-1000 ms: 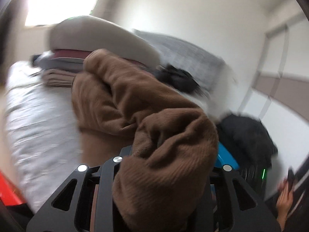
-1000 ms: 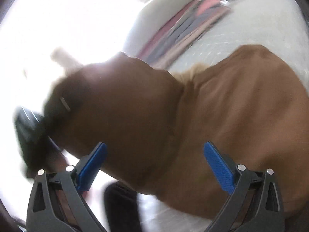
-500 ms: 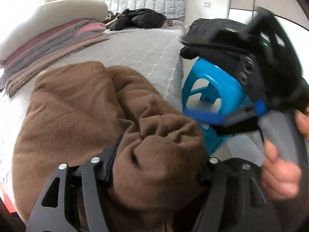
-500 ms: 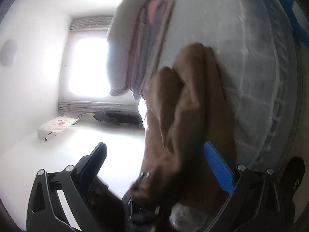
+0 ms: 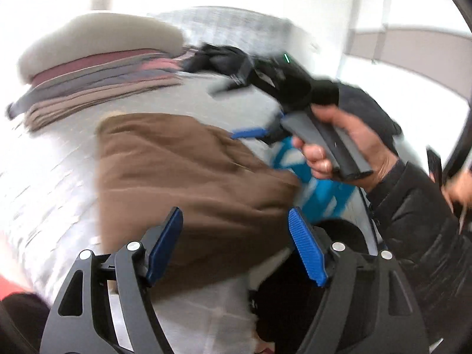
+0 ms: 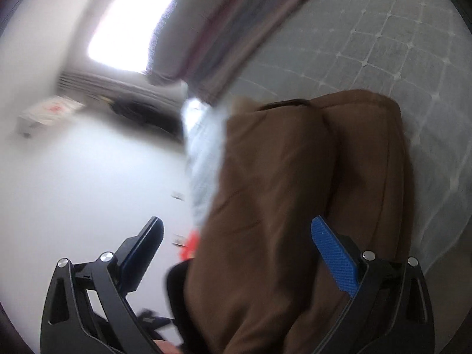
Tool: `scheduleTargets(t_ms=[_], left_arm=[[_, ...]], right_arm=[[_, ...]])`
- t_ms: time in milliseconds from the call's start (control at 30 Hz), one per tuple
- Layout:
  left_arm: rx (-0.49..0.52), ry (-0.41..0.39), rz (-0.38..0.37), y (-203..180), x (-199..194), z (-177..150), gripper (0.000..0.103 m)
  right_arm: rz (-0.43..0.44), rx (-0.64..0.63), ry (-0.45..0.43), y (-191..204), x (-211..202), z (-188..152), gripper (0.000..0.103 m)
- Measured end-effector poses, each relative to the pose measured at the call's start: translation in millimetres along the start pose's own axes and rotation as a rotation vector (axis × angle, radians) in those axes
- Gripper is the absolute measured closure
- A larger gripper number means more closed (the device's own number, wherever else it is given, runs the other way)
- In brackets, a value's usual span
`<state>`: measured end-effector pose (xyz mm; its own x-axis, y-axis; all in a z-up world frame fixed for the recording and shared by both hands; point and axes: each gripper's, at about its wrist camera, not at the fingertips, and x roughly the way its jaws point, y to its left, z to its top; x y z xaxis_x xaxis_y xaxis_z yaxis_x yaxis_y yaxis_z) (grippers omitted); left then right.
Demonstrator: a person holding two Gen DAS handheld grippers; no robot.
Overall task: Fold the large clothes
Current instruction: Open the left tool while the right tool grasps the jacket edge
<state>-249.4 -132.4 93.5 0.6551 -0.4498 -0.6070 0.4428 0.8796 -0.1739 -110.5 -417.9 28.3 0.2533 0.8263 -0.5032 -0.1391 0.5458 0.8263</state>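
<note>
Released a moment ago, the brown sweater (image 5: 191,183) now lies folded at the bed's (image 5: 59,177) near edge. Left gripper (image 5: 236,242) is opening, nothing pinched. Right gripper (image 6: 236,253) gapes wide over the sweater, pads clear.

Left tongs (image 5: 236,244) opening, nothing gripped; right tongs (image 6: 236,253) spread wide.

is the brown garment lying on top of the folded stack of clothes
No, the brown garment lies on the grey quilted bed cover, apart from the folded stack behind it.
</note>
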Motion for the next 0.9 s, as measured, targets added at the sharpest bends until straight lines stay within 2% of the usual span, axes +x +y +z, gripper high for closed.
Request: scheduleTargets(t_ms=[167,233,267,300,333,367,400,467,533,633,733,800,867,900], left_arm=[[-0.149,-0.054,0.092,66.1,-12.6,11.8,0.029],[-0.204,-0.066,0.119,88.3,-12.7,13.4,0.028],[-0.226,-0.069,0.13,97.7,-11.4,14.8,0.028],[-0.253,-0.074,0.142,107.5,-10.8,15.7,0.027],[-0.271,-0.078,0.144,114.3,-10.1,16.9,0.027],[-0.286,-0.082,0.144,120.9,-4.3,21.4,0.026],[-0.302,-0.088,0.144,126.1,-0.7,24.5,0.026],[-0.309,-0.094,0.135,131.5,12.1,34.3,0.025],[-0.316,-0.104,0.115,130.2,19.7,43.0,0.025],[-0.319,-0.121,0.057,121.5,32.1,55.7,0.024],[-0.268,-0.126,-0.013,97.5,45.5,62.9,0.021],[-0.215,-0.117,-0.055,78.8,59.5,60.2,0.019],[-0.178,-0.07,-0.07,65.4,81.1,54.0,0.019],[-0.177,-0.034,-0.083,61.5,94.4,50.5,0.019]], right_arm=[[-0.116,0.072,0.145,-33.6,59.7,40.5,0.006],[-0.099,0.064,0.158,-38.5,74.4,44.6,0.006],[-0.043,0.039,0.156,-35.7,78.2,44.7,0.009],[-0.013,0.009,0.14,-32.0,77.4,44.2,0.03],[0.013,-0.011,0.13,-29.0,75.5,41.3,0.075],[0.026,-0.016,0.117,-27.1,71.2,37.5,0.084],[0.069,-0.029,0.103,-26.0,67.7,32.8,0.084],[0.087,-0.081,0.08,-16.7,59.5,21.5,0.087],[0.156,-0.11,0.035,-5.3,35.3,3.6,0.089],[0.21,-0.133,-0.033,6.4,-3.0,-11.1,0.091],[0.238,-0.105,-0.115,-7.5,-40.4,-22.0,0.091],[0.223,-0.047,-0.163,-36.4,-54.6,-22.7,0.091],[0.108,0.025,-0.133,-77.5,-44.8,-21.3,0.091],[0.091,0.063,-0.1,-90.7,-36.7,-22.8,0.091]])
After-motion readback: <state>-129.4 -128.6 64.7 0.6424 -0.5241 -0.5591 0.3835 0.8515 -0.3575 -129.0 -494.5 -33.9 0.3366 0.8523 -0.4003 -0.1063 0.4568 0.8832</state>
